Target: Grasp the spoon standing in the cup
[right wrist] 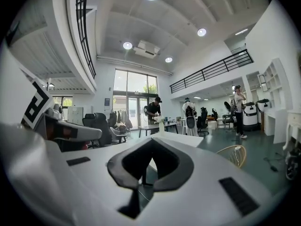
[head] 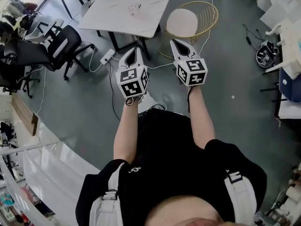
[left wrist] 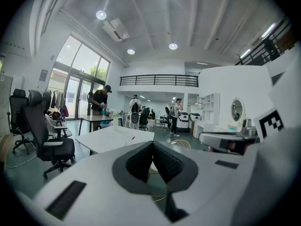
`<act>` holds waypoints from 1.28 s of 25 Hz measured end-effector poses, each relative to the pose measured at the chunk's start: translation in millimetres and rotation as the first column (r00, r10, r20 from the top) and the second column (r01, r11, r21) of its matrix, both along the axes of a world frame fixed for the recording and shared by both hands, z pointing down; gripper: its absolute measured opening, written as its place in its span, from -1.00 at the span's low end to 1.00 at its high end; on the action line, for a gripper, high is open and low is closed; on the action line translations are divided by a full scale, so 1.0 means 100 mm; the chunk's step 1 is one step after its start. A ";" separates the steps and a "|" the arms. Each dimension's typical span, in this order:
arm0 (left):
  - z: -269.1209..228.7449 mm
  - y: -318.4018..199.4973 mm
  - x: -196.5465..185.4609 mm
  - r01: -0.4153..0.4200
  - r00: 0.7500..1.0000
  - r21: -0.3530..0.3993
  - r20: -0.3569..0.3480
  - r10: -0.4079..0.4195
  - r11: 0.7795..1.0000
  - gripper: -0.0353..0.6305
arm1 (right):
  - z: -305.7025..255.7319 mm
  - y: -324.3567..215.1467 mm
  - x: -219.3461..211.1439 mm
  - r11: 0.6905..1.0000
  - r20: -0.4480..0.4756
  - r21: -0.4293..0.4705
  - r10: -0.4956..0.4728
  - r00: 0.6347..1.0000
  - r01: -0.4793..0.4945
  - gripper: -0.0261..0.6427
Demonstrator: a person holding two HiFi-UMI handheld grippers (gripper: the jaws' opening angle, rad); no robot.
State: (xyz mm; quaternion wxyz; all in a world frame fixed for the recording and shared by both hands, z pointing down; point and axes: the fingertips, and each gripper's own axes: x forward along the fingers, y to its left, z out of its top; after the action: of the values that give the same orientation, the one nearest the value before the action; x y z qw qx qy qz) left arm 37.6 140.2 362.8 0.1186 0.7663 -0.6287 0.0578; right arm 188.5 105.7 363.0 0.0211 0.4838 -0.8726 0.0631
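Ahead of me, well apart from both hands, stands the white desk [head: 141, 13], with a round wire chair [head: 188, 22] beside it. I cannot make out the cup or the spoon for certain. A tall pale thing [right wrist: 161, 122] toward the desk's far side may be them, but it is too small to tell.

My left gripper [head: 136, 52] and right gripper [head: 175, 43] are side by side over the floor. Each has its fingers pressed together with nothing between them.

To do this well, I judge I must first get close to the desk with both grippers level. Then I should pick one gripper, likely the right, and spread its fingers wide before it nears the cup. I should come at the spoon's handle above the cup's rim, one finger on either side, and squeeze gently so the cup does not tip.
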 end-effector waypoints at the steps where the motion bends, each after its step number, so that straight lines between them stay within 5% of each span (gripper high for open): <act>1: -0.01 -0.03 0.00 -0.001 1.000 0.005 -0.003 0.001 1.000 -0.84 | 0.00 -0.02 -0.01 1.000 -0.001 0.004 -0.004 1.000 0.004 -0.90; 12: 0.04 -0.45 -0.06 -0.018 0.999 0.036 -0.045 0.020 0.999 -0.84 | -0.05 -0.40 -0.07 0.999 0.021 0.045 -0.008 1.000 0.007 -0.90; 18: 0.20 -0.86 -0.31 0.011 0.992 0.020 -0.126 -0.009 1.000 -0.84 | -0.18 -0.77 -0.34 0.995 0.011 0.098 -0.036 0.999 0.034 -0.90; 32: 0.54 -2.39 -1.18 0.108 0.961 -0.058 -0.250 -0.119 0.992 -0.84 | 0.06 -2.37 -1.20 0.995 -0.049 0.025 -0.098 0.994 0.099 -0.90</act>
State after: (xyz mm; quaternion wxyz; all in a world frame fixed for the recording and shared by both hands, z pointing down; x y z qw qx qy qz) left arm -80.9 -99.3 417.3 0.2176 0.7274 -0.6499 -0.0333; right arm 69.0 -131.1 369.0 0.0384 0.4416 -0.8955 0.0384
